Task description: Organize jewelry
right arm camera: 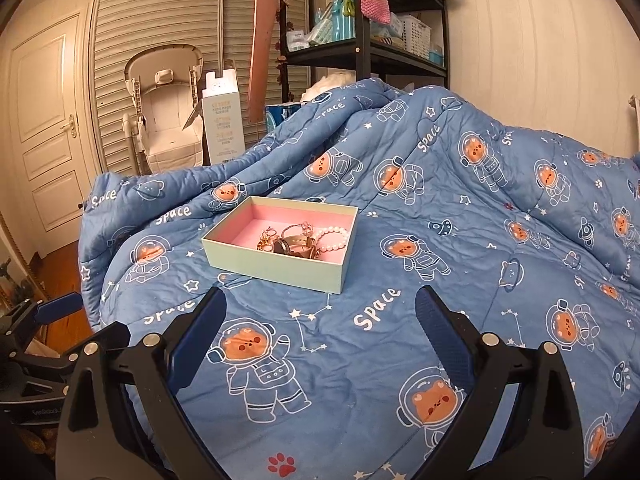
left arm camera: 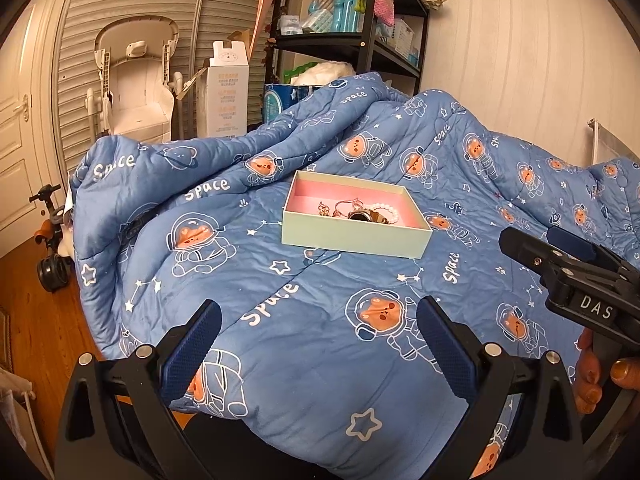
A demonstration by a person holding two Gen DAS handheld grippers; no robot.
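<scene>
Quilt: a blue quilt (left arm camera: 320,320) printed with astronaut bears is lying rumpled over the bed.
Shelf: a black shelf (right arm camera: 362,52) is standing behind the bed, holding bottles and baskets.
Baby chair: a white baby chair (left arm camera: 136,88) is leaning near the slatted doors (right arm camera: 160,12).
Carton: a tall white carton (left arm camera: 228,88) is standing beside the chair.
Floor: the wooden floor (left arm camera: 36,300) is showing at left.

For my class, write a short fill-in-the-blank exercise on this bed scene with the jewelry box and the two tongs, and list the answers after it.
1. The box is pale green outside and ____ inside.
2. The bead bracelet lies ____ the box.
3. The box rests on a ____ quilt printed with astronaut bears.
4. Both the left tongs and the right tongs are ____ and hold nothing.

Answers: pink; inside; blue; open
</scene>
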